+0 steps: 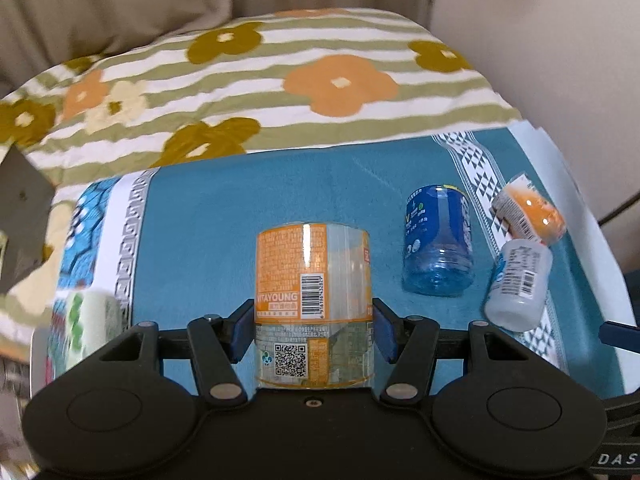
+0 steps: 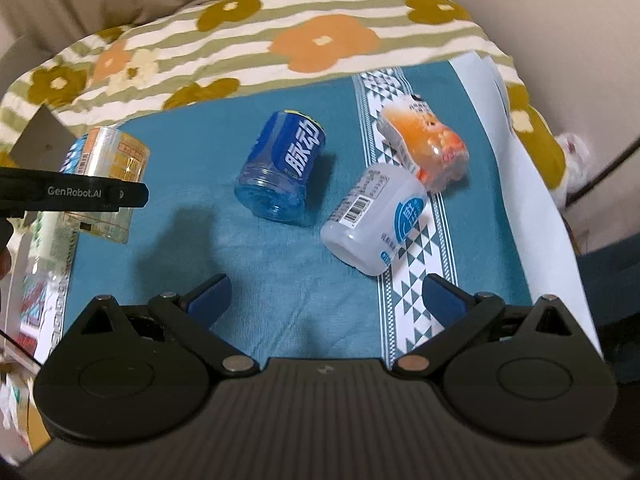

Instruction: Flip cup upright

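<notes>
Item 1: my left claw (image 1: 314, 330), blue pads clamped on both sides of the orange-labelled clear cup (image 1: 313, 280); label reads "VITAYOUNG", with a barcode and a QR code. From the right wrist camera this cup (image 2: 105, 184) sits at the far left of the teal mat (image 2: 280, 280), and I cannot tell whether it touches the mat.

Item 2: my right claw (image 2: 326, 300), spread wide, holding nothing, over bare teal mat. The left claw's arm reads "GenRobot.AI".

Item 3: blue cup (image 2: 282, 172), on its side mid-mat, white Chinese lettering, free space all round.

Item 4: white cup (image 2: 374, 220), on its side over the mat's triangle-patterned band, barcode showing, touching the orange cup (image 2: 426, 146) lying behind it.

Item 5: floral striped blanket (image 2: 280, 40) beyond the mat's far edge.
</notes>
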A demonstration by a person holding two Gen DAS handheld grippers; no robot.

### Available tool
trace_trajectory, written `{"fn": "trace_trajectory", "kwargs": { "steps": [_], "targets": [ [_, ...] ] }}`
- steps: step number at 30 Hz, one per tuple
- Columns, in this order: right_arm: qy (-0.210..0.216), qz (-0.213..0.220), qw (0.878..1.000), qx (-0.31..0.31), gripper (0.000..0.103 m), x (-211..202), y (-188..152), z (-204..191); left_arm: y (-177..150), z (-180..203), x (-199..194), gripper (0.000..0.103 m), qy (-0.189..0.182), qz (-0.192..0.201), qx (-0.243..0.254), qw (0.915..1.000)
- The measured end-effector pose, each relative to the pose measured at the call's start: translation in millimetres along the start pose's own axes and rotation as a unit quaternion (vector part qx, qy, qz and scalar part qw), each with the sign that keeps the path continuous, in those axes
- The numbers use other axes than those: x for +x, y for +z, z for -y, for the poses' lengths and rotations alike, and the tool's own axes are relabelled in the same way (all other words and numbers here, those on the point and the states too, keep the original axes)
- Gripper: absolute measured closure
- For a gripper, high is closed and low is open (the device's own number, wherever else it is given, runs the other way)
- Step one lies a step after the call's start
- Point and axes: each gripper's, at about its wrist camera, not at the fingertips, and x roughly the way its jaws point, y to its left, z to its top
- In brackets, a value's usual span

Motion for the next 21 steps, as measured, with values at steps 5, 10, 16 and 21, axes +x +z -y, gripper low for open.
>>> {"fn": "trace_trajectory", "kwargs": {
  "steps": [5,10,16,21],
  "targets": [
    [0.028,0.005,0.998,-0.047,0.0,-7,1,7,-22,9,-23,0.04,0.019,0.011,-0.045,0.9988],
    [0.046,-0.001,0.997,-0.068,0.0,-3,-1,14,-43,23,-23,0.04,0.023,-0.006,-0.059,0.998],
    [0.055,-0.021,0.995,-0.079,0.0,10,-9,21,-60,35,4,0.04,0.029,-0.039,-0.059,0.9971],
    [0.053,-0.037,0.995,-0.076,0.0,25,-16,29,-65,43,31,0.04,0.04,-0.048,-0.042,0.9972]
  ]
}}
